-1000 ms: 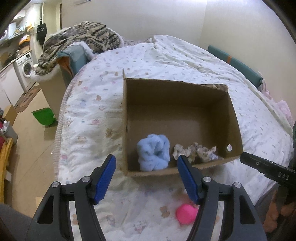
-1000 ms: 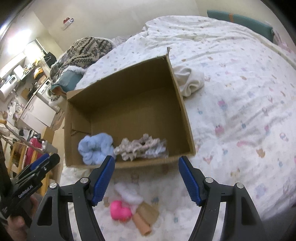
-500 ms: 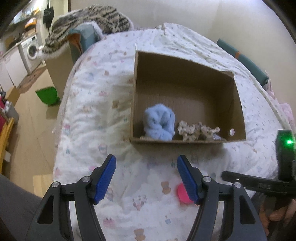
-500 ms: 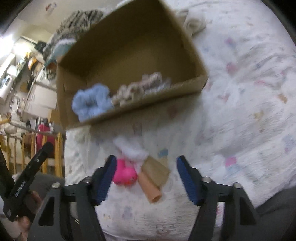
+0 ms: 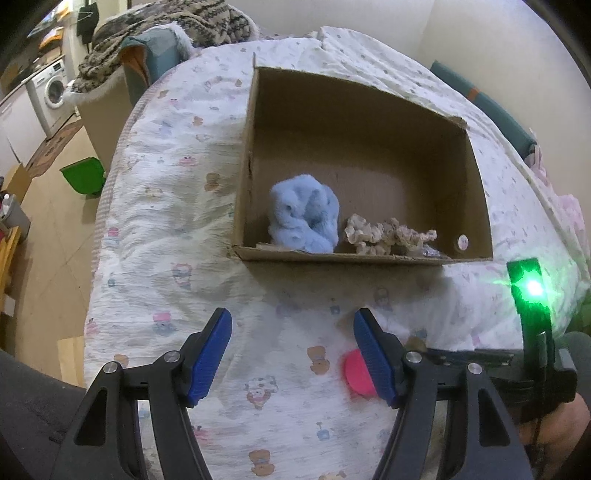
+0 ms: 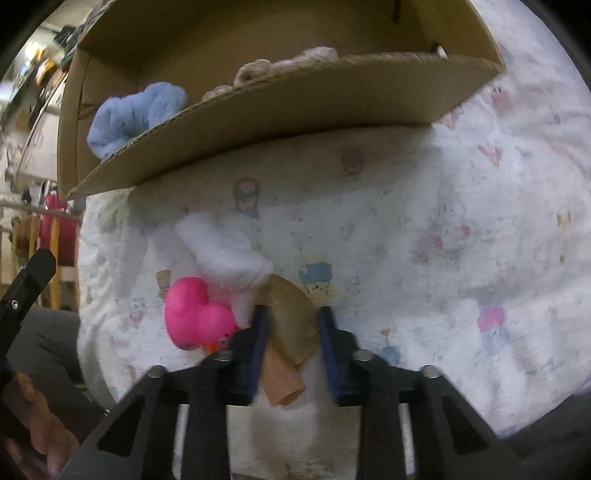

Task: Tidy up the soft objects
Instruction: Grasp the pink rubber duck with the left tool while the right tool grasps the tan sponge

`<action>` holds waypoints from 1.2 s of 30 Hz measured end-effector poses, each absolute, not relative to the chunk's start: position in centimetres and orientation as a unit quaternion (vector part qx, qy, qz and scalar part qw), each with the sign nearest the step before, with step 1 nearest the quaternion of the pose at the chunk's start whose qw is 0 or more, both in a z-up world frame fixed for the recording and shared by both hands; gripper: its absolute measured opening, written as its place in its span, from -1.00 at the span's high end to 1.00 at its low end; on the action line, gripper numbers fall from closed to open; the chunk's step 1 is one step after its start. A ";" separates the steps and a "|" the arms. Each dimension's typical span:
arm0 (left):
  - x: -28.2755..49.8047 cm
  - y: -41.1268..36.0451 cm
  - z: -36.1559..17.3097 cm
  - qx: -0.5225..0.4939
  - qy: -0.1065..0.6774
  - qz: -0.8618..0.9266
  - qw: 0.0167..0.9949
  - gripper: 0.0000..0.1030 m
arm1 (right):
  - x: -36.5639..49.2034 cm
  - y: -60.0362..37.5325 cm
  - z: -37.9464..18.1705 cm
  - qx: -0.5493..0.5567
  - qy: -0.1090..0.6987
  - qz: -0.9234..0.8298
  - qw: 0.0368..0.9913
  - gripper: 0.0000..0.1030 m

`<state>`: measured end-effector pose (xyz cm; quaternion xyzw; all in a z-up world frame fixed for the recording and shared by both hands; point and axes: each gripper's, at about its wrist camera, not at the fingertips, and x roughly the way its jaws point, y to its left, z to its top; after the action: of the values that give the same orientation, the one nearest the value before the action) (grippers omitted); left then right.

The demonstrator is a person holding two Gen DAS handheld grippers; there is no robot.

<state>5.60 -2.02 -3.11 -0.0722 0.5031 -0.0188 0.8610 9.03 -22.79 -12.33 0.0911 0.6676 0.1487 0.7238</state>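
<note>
An open cardboard box [image 5: 476,177] [image 6: 280,107] lies on the bed. It holds a fluffy blue cloth [image 5: 304,216] [image 6: 133,114] and a beige crinkled scrunchie [image 5: 388,236] [image 6: 258,70]. In front of the box lie a white fluffy piece [image 6: 221,251], a pink rubber duck [image 6: 195,314] [image 5: 354,373] and a tan-and-peach soft piece [image 6: 290,325]. My right gripper [image 6: 291,328] has its jaws closed in around the tan piece, touching it. My left gripper [image 5: 291,350] is open and empty above the bedsheet, left of the duck.
The printed bedsheet [image 5: 166,229] falls off at the left edge to a wooden floor with a green bin [image 5: 83,179]. A patterned blanket [image 5: 166,33] is piled past the bed's far end. A wall runs along the right.
My right gripper has dropped down to the items in front of the box and its jaws have narrowed around the tan piece. My left gripper has pulled back from the box and stayed open.
</note>
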 end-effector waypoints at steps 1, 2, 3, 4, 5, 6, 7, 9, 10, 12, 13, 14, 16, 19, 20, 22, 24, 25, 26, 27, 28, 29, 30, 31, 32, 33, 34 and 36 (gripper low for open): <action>5.6 -2.1 -3.2 -0.071 0.504 -0.021 0.860 -0.27 | 9.2 -22.8 -12.2 0.093 0.665 0.151 0.725 0.70; 5.6 -2.3 -3.3 -0.069 0.506 -0.023 0.859 -0.27 | 9.3 -23.0 -12.0 0.096 0.662 0.152 0.728 0.72; 5.6 -2.4 -3.4 -0.068 0.508 -0.027 0.858 -0.27 | 9.1 -23.1 -11.6 0.099 0.656 0.155 0.732 0.76; 5.7 -2.6 -3.6 -0.068 0.513 -0.031 0.855 -0.27 | 9.1 -23.2 -11.1 0.099 0.650 0.157 0.737 0.76; 5.7 -2.7 -3.9 -0.069 0.519 -0.037 0.851 -0.27 | 9.0 -23.5 -10.6 0.100 0.643 0.157 0.743 0.76; 5.7 -2.9 -4.2 -0.070 0.526 -0.042 0.847 -0.27 | 8.8 -23.7 -10.1 0.104 0.637 0.158 0.747 0.76; 5.7 -3.0 -4.5 -0.071 0.533 -0.047 0.842 -0.27 | 8.6 -24.0 -9.6 0.109 0.632 0.158 0.751 0.76; 5.8 -3.6 -5.3 -0.073 0.551 -0.061 0.829 -0.27 | 8.3 -24.6 -8.5 0.126 0.617 0.163 0.760 0.76; 5.8 -3.9 -5.6 -0.074 0.558 -0.069 0.823 -0.27 | 8.1 -25.2 -7.9 0.135 0.607 0.166 0.765 0.76; 5.8 -4.7 -6.1 -0.068 0.567 -0.082 0.817 -0.27 | 7.9 -25.7 -6.7 0.141 0.588 0.163 0.780 0.76; 5.8 -5.3 -6.4 -0.060 0.572 -0.090 0.813 -0.27 | 7.7 -26.0 -6.2 0.148 0.580 0.163 0.784 0.76; 5.8 -5.8 -6.7 -0.053 0.576 -0.097 0.810 -0.27 | 7.7 -26.3 -6.0 0.155 0.575 0.164 0.786 0.76; 5.7 -6.9 -7.3 -0.039 0.584 -0.110 0.804 -0.27 | 7.7 -26.6 -5.5 0.169 0.568 0.164 0.789 0.76; 5.8 -8.0 -8.2 -0.039 0.594 -0.121 0.794 -0.27 | 8.0 -27.6 -4.9 0.179 0.561 0.166 0.791 0.76; 5.9 -8.4 -8.6 -0.041 0.599 -0.124 0.790 -0.27 | 8.0 -27.4 -4.8 0.180 0.560 0.167 0.792 0.76; 6.2 -8.9 -9.0 -0.044 0.603 -0.126 0.787 -0.27 | 7.8 -26.9 -4.8 0.181 0.559 0.168 0.792 0.76; 6.6 -9.4 -9.6 -0.050 0.611 -0.128 0.780 -0.27 | 7.9 -26.8 -4.9 0.180 0.560 0.168 0.791 0.76; 6.8 -9.7 -9.8 -0.052 0.615 -0.130 0.776 -0.27 | 7.8 -27.3 -4.7 0.181 0.561 0.168 0.790 0.76; 7.1 -9.9 -10.1 -0.055 0.619 -0.131 0.772 -0.26 | 7.7 -27.5 -4.8 0.180 0.560 0.168 0.791 0.76; 7.1 -10.0 -10.4 -0.057 0.621 -0.132 0.771 -0.08 | 7.7 -27.6 -4.8 0.179 0.560 0.167 0.791 0.76; 7.0 -10.0 -10.5 -0.056 0.621 -0.130 0.771 0.07 | 7.7 -27.8 -5.0 0.181 0.563 0.165 0.790 0.76; 6.8 -9.9 -10.6 -0.052 0.622 -0.127 0.771 0.12 | 7.8 -27.8 -5.1 0.183 0.565 0.165 0.787 0.76; 6.7 -9.8 -10.5 -0.054 0.622 -0.129 0.771 0.13 | 7.8 -27.7 -5.1 0.182 0.564 0.167 0.788 0.76; 6.5 -9.6 -10.3 -0.056 0.618 -0.131 0.773 0.14 | 7.8 -27.6 -5.0 0.178 0.563 0.167 0.790 0.76; 6.3 -9.4 -10.1 -0.055 0.616 -0.129 0.775 0.14 | 7.8 -27.5 -5.0 0.175 0.562 0.168 0.791 0.76; 6.1 -9.1 -9.8 -0.052 0.616 -0.125 0.776 0.15 | 7.8 -27.5 -5.0 0.175 0.561 0.170 0.791 0.76; 6.0 -8.8 -9.6 -0.050 0.616 -0.119 0.777 0.15 | 7.8 -27.5 -4.9 0.174 0.559 0.171 0.792 0.76; 5.6 -8.0 -8.9 -0.054 0.612 -0.107 0.782 0.16 | 7.6 -27.6 -4.6 0.175 0.556 0.173 0.794 0.76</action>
<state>5.59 -7.95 -8.89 -0.0541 0.6115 -0.1070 0.7821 7.64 -27.61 -4.64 0.1747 0.5559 0.1735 0.7940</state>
